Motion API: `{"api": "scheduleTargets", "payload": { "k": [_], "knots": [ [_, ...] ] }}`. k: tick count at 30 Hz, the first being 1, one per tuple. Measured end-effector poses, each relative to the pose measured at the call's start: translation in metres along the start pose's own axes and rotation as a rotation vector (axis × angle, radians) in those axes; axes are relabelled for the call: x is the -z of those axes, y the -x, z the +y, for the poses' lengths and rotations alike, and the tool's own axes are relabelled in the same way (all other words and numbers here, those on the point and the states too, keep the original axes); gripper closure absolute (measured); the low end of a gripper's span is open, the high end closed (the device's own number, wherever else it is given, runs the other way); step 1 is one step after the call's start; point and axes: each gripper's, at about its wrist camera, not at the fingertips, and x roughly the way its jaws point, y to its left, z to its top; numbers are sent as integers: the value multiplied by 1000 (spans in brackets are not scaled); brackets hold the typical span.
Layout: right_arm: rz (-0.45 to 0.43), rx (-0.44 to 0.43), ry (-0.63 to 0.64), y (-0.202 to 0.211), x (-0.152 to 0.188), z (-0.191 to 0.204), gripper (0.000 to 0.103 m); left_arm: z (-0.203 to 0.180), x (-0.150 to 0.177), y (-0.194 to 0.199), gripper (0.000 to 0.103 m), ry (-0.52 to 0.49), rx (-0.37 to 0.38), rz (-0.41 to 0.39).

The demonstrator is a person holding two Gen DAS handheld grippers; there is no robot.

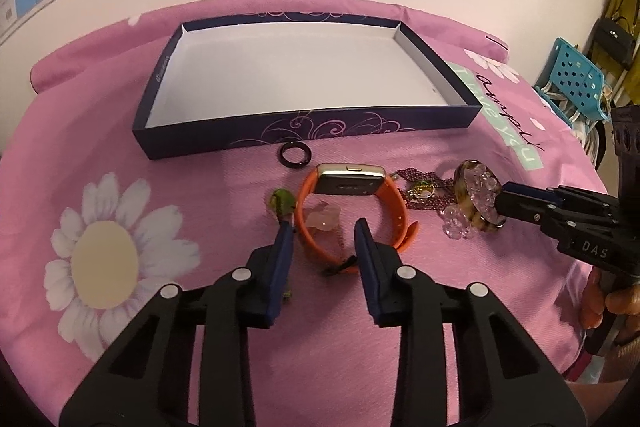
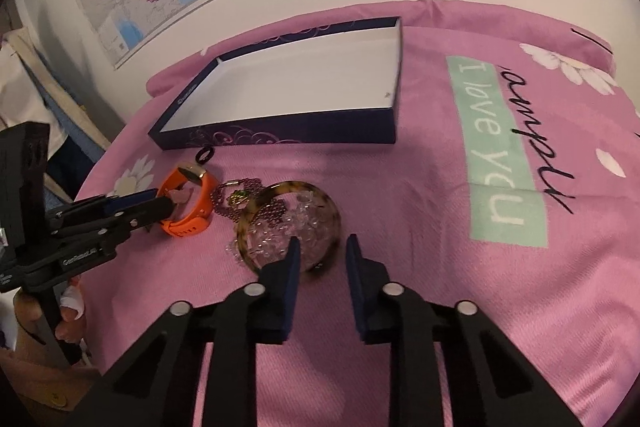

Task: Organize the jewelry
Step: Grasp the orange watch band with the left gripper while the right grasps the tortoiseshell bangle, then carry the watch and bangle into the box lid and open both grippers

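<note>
The pink daisy-print cover point(image 1: 200, 187) carries everything. The dark blue box point(image 1: 304, 131) sits toward its far edge by the wall, its white inside bare. All the jewelry lies on the cover in front of the box's near wall.

Your left tool point(image 1: 324, 239) is angled down over the orange watch point(image 1: 394, 211), which stands on its side just in front of the box's near wall. The fingers are partly spread. The left pad point(image 1: 285, 243) is right against the outside of the band, and the right pad sits inside the loop with the strap end low between them. The pads are not squeezing the band, so nothing is held.

Your right tool point(image 2: 322, 251) has a narrower gap and straddles the near rim of the tortoiseshell bangle point(image 2: 292, 185), which lies nearer the cover's right edge than the watch. One finger is inside the ring over the clear crystal beads point(image 2: 272, 245) and the other is outside. Cover shows beside the rim on both sides, so it is not pinched.

A purple bead chain point(image 2: 224, 195) lies bunched between the watch and the bangle. A pink stone point(image 1: 324, 217) sits inside the watch loop. A black ring point(image 1: 294, 155) lies just beside the box's near wall. A small green pendant point(image 1: 282, 203) is by your left pad.
</note>
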Motion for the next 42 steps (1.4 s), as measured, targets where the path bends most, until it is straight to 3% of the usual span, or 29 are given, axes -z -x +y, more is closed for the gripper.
{"api": "scheduleTargets", "payload": {
  "k": [5,13,16,18,26,32,34,36,42],
  "knots": [
    [8,4,13,-3,-4,1,86,3,-1,-3,72,6,15,12],
    [-6,-7,25,0,-7,-1,99,5,-1,-3,79,12,27,15],
    [-19,-10,42,3,-8,1,99,5,0,-1,87,16,27,14],
    [-29,-12,54,5,-8,3,99,6,0,1,98,21,26,15],
    [-44,-25,72,10,-11,6,99,6,6,7,98,22,44,20],
    [-31,-20,83,5,-11,8,99,6,7,1,87,-5,15,39],
    [-30,-21,82,4,-11,8,99,7,6,-3,88,1,22,47],
    [-31,-22,83,4,-11,8,99,7,5,-4,97,3,37,50],
    [-57,-25,94,12,-15,11,99,7,4,3,98,28,47,26]
  ]
}}
